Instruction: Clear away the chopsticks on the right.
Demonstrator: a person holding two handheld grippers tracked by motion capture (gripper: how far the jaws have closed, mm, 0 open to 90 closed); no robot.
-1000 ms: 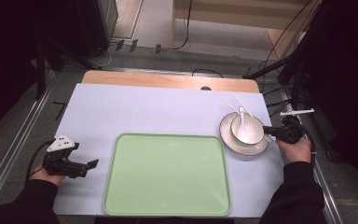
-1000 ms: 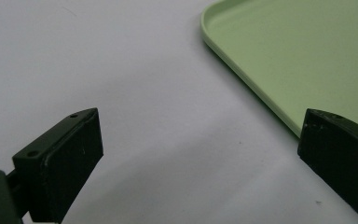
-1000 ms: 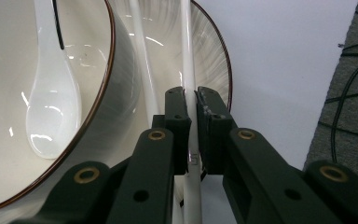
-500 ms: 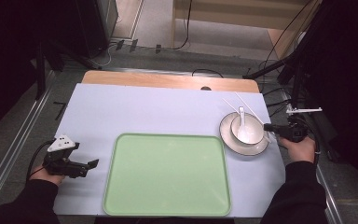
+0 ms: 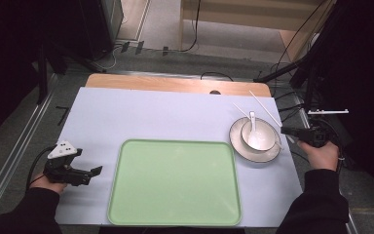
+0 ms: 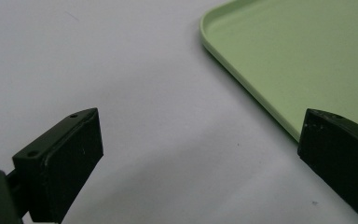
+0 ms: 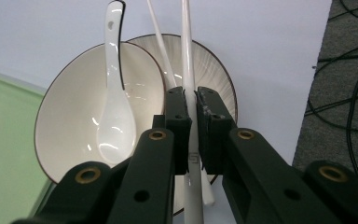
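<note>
Right gripper [image 7: 191,109] is pinching one long white plastic chopstick [image 7: 185,42] over the ribbed cream plate [image 7: 216,70]. Looks like the lift step; next it needs carrying to the pale green tray [image 5: 175,180].

Spoon [image 5: 253,127] in bowl [image 5: 260,138], right of tray [image 5: 175,183].

Left gripper [image 5: 96,170]: low at the near left, lying level, jaws spread wide with nothing between; left hand [image 5: 48,183] around its rear, dark sleeve behind. Right gripper [image 7: 190,100]: at the far right, pointing leftward, jaws nearly together, clamping a chopstick [image 7: 186,46]; right hand [image 5: 321,155] behind it.
</note>
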